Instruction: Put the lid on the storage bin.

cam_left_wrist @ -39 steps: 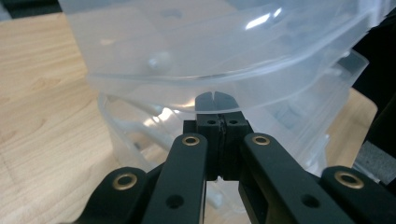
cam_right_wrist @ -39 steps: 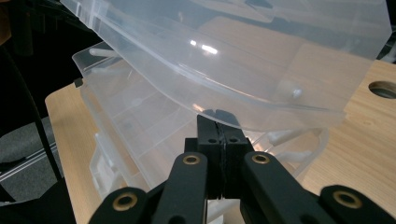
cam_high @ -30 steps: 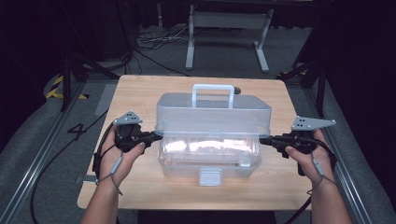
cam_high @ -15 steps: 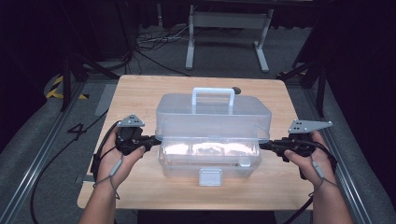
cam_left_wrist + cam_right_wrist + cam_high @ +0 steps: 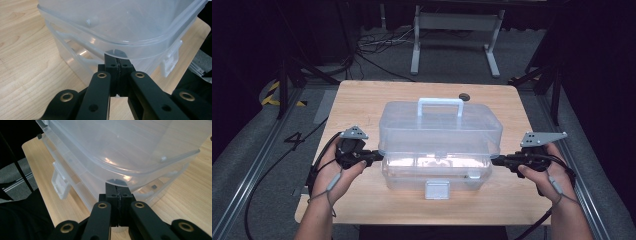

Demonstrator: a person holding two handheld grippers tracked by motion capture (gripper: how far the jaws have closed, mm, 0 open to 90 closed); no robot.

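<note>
A clear plastic box (image 5: pixel 412 176) with a domed lid (image 5: pixel 439 127) and a top handle (image 5: pixel 440 102) stands in the middle of the wooden table (image 5: pixel 362 102). Its white front latch (image 5: pixel 437 190) hangs loose. My left gripper (image 5: pixel 381 156) is shut, its tips tucked under the lid's left rim. My right gripper (image 5: pixel 493 160) is shut too, at the lid's right rim. In the left gripper view the closed tips (image 5: pixel 117 56) touch the underside of the lid edge (image 5: pixel 140 43). The right gripper view has the tips (image 5: pixel 117 185) under the lid edge (image 5: pixel 140 173) likewise. Nothing lies between either pair of jaws.
A small dark grommet (image 5: pixel 464 96) sits in the tabletop behind the box. A grey metal stand (image 5: pixel 452 30) and loose cables (image 5: pixel 372 45) lie on the floor beyond the table. Rails run along both sides of the table.
</note>
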